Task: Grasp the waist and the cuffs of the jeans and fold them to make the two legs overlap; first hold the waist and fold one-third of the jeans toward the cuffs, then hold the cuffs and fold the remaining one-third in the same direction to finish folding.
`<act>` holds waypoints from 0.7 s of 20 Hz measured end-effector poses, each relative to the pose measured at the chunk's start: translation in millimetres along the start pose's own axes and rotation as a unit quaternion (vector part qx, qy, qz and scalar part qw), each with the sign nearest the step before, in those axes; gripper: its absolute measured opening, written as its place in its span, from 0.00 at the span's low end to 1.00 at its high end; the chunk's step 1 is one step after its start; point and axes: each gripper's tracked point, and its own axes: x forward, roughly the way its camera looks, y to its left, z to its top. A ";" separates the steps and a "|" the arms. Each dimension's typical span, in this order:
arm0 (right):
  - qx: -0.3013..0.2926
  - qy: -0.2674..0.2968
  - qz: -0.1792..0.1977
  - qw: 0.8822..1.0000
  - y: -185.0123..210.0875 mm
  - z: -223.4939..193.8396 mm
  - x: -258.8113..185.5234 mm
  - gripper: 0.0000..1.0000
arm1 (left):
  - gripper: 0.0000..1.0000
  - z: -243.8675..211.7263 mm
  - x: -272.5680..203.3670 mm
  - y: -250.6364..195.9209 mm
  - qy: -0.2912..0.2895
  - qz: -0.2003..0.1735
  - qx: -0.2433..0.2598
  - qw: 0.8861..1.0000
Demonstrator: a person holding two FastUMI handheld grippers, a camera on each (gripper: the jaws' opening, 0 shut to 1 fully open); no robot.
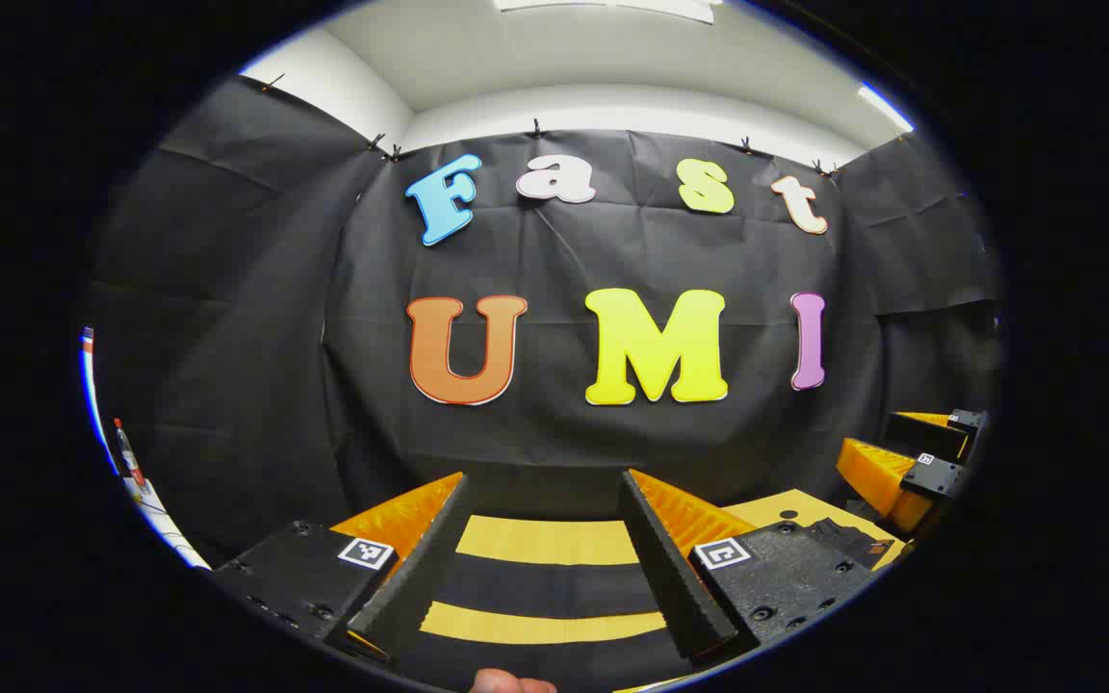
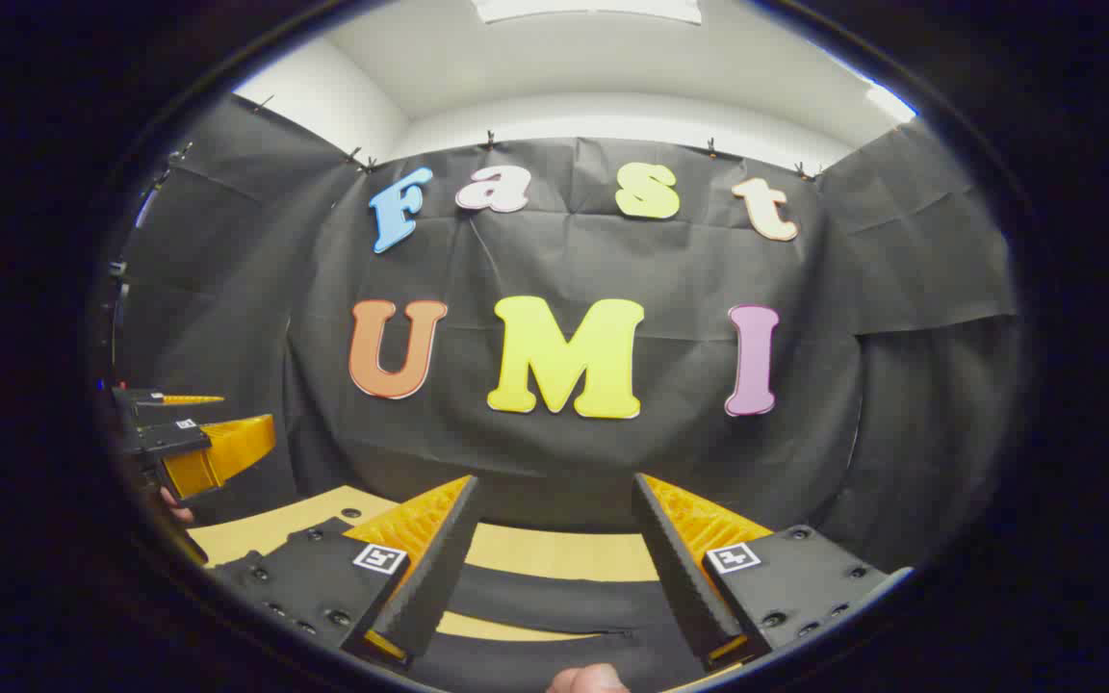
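Dark jeans (image 1: 540,582) lie on the light wooden table (image 1: 545,539), showing as black bands of cloth below my fingers. My left gripper (image 1: 543,474) hangs above them, open, with nothing between its fingers. In the right gripper view the jeans (image 2: 545,589) show a seam line near the bottom. My right gripper (image 2: 555,477) is also open and holds nothing. Each gripper appears in the other's view: the right gripper (image 1: 887,445) at the far right, the left gripper (image 2: 227,423) at the far left, both level and apart from the cloth.
The black cloth wall (image 1: 612,433) stands close behind the table's far edge. Bare table wood (image 2: 275,525) shows at the left. A fingertip of the holding hand (image 2: 588,679) peeks in at the bottom. A marker-like object (image 1: 128,452) stands at the far left.
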 end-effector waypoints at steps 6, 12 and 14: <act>-0.002 0.000 0.006 1.000 14.9 3.6 18.2 0.96 | 0.98 -0.7 10.0 12.0 -0.001 0.005 -0.006 1.000; -0.002 0.006 0.007 1.000 8.9 -3.7 20.7 0.96 | 0.98 -5.1 11.7 0.5 0.002 0.000 -0.010 1.000; -0.003 0.006 0.006 1.000 3.5 -4.4 17.1 0.96 | 0.98 -5.4 13.6 -5.6 0.001 -0.004 -0.009 1.000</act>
